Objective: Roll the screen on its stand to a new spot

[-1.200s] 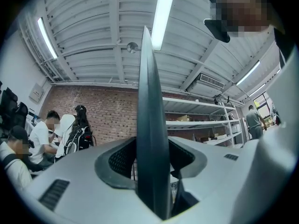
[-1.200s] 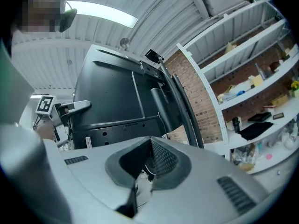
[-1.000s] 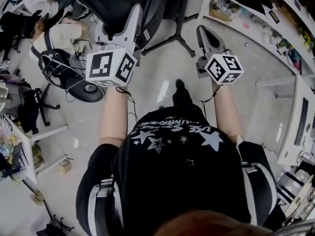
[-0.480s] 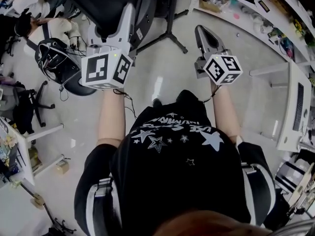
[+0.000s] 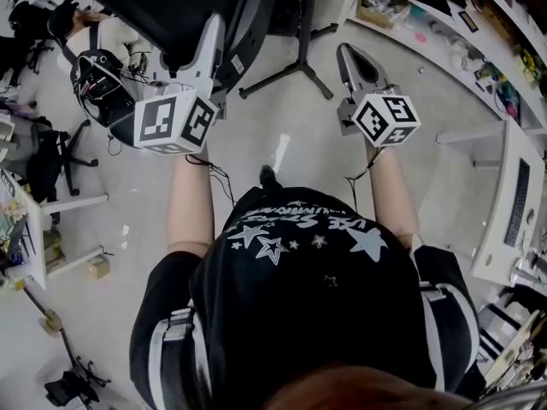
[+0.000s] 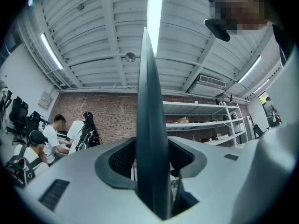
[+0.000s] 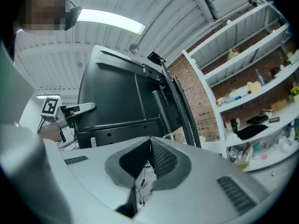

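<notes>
Here, left tool clamps screen edge; right tool closed; shelves hold clutter.

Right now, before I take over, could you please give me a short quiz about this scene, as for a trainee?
1. True or false: the left gripper is clamped on the edge of the screen.
2. The right gripper has its jaws: A) on the screen, B) together and empty, C) wide apart.
3. In the head view, what rests on the floor between the two grippers?
Key: 1 true; 2 B; 3 the legs of the stand.
</notes>
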{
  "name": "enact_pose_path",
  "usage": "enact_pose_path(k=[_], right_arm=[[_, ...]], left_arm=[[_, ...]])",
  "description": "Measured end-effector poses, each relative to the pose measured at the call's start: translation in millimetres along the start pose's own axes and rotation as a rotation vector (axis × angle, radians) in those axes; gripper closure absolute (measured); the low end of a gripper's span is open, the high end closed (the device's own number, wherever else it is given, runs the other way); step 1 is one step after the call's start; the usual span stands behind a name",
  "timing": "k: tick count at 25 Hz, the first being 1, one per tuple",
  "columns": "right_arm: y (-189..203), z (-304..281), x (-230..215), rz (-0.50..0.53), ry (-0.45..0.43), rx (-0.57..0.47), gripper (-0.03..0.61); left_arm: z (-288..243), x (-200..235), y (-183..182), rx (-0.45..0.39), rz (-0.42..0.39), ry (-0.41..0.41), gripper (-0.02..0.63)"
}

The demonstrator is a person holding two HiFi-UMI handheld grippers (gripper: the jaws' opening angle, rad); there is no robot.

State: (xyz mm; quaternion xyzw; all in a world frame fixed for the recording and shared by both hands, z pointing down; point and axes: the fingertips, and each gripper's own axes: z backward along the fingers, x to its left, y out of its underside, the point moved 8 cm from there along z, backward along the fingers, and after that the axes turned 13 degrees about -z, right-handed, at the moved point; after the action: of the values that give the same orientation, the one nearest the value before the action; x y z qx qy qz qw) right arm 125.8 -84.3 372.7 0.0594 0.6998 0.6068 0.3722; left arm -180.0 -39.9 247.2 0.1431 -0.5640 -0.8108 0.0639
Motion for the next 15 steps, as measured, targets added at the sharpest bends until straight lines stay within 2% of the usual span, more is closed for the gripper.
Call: enact_pose_path(k=[15], right_arm=[[4,107,-16,-0.033,-0.019,0.016,0.571]], left_arm=[[63,-71,-33,-0.008,-0.018,-0.038,0.388]])
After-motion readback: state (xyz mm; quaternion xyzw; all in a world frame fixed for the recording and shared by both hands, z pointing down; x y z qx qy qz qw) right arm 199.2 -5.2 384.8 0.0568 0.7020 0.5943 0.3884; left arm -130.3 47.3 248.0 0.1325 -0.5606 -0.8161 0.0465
